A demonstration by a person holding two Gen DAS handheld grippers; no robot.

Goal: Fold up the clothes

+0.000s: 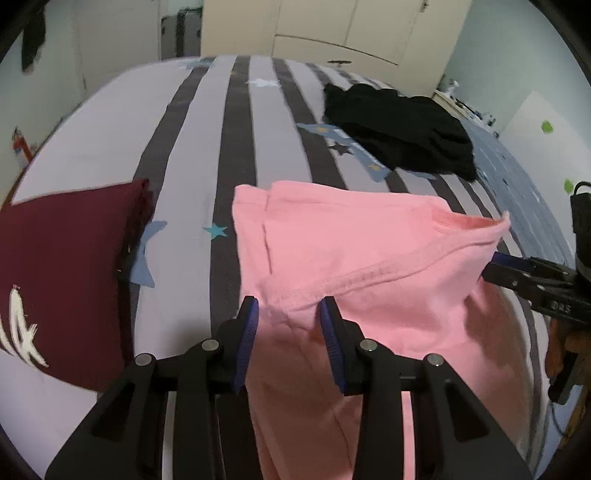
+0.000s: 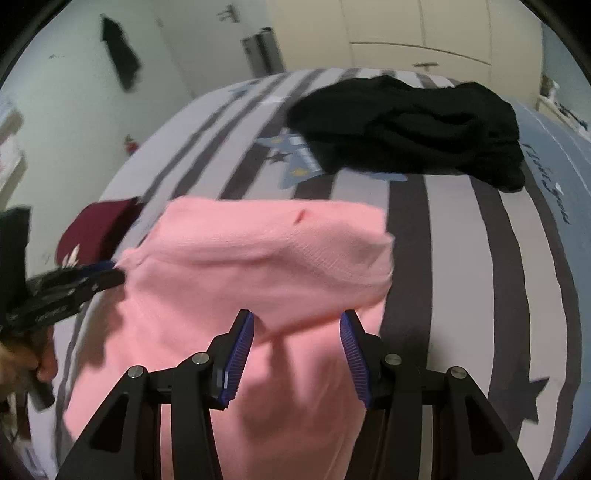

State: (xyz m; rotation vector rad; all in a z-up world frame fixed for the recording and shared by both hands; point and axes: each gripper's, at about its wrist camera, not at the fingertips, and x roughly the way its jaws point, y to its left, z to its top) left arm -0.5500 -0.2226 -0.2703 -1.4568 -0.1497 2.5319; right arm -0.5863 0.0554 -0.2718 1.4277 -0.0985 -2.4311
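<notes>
A pink garment (image 1: 351,258) lies partly folded on the striped bed (image 1: 192,129), its near edge lifted off the cover. My left gripper (image 1: 288,314) is shut on the stitched hem at the near left corner, with bunched cloth between the blue pads. The right wrist view shows that gripper (image 2: 114,273) pinching the pink garment (image 2: 258,258) at its left edge. My right gripper (image 2: 297,325) is shut on a fold at the near right. In the left wrist view the right gripper (image 1: 493,264) bites the right edge.
A folded maroon garment (image 1: 62,266) with white print lies left of the pink one. A heap of black clothes (image 2: 406,125) sits at the far right of the bed. Cream wardrobe doors (image 1: 332,26) stand behind. A hand (image 2: 40,365) shows at the lower left.
</notes>
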